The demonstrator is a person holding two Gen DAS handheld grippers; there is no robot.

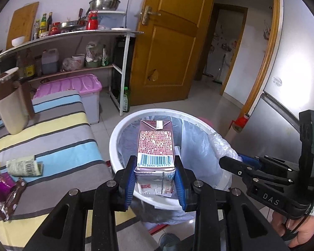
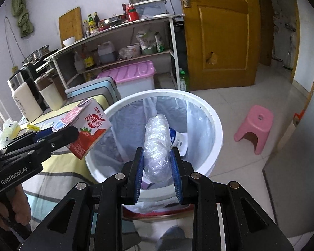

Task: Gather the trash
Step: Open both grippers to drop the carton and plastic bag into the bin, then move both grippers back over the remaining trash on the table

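Left tongs (image 1: 155, 173) grip pink strawberry-milk carton (image 1: 156, 146), right tongs (image 2: 157, 163) grip crumpled clear plastic wad (image 2: 157, 146), both over white lined bin (image 2: 215, 125); release pending; wrappers (image 1: 12, 190) remain on striped counter (image 1: 58, 133).

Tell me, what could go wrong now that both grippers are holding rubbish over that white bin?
1. The pink strawberry milk carton in the left gripper hangs near the white plastic bin's rim on the table side; released there, it might hit the edge and fall outside.
2. The crumpled clear plastic wrap in the right gripper is soft and might cling to the blue pads.
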